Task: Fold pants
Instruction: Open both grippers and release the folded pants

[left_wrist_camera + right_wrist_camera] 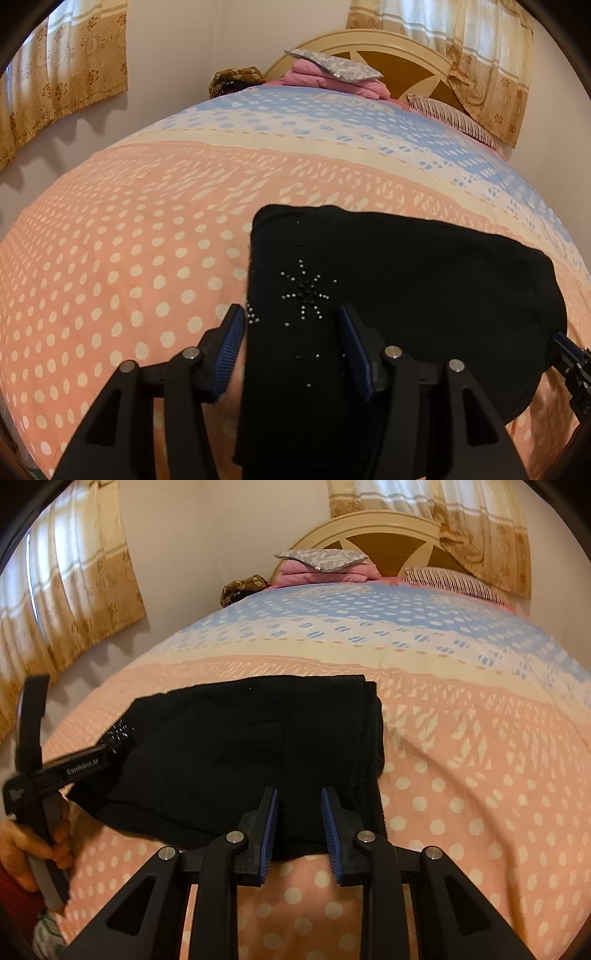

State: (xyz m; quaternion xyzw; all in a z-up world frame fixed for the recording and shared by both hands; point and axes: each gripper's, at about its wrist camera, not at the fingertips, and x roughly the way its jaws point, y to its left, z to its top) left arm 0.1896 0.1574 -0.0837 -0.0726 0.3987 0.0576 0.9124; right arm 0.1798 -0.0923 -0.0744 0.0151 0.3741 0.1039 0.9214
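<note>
Pants nearly folded, last tidy-up remaining

Pants are lying on the bedspread, on its pink dotted part near the foot of the bed, well apart from the pillows at the headboard. They are already forming a compact black packet, not a long garment: in the right wrist view the right side is showing a thick, stacked edge of several layers, and the top edge is running quite straight. In the left wrist view the left end, with a star of small shiny stones, is also looking square at its far corner.

The left gripper is hanging over that left end with its jaws apart; the black cloth is passing between the blue pads, but the pads are not pressing on it as far as the view shows. A hand is holding this tool at the left side of the packet. The right gripper is standing at the near edge of the pants with its jaws partly apart, and nothing seems to be clamped between them.

Judging from this, the main folds are looking done. What is remaining is probably small: the near left edge is sloping and lying looser than the rest, so it is still needing some smoothing, or perhaps one more fold across.
</note>
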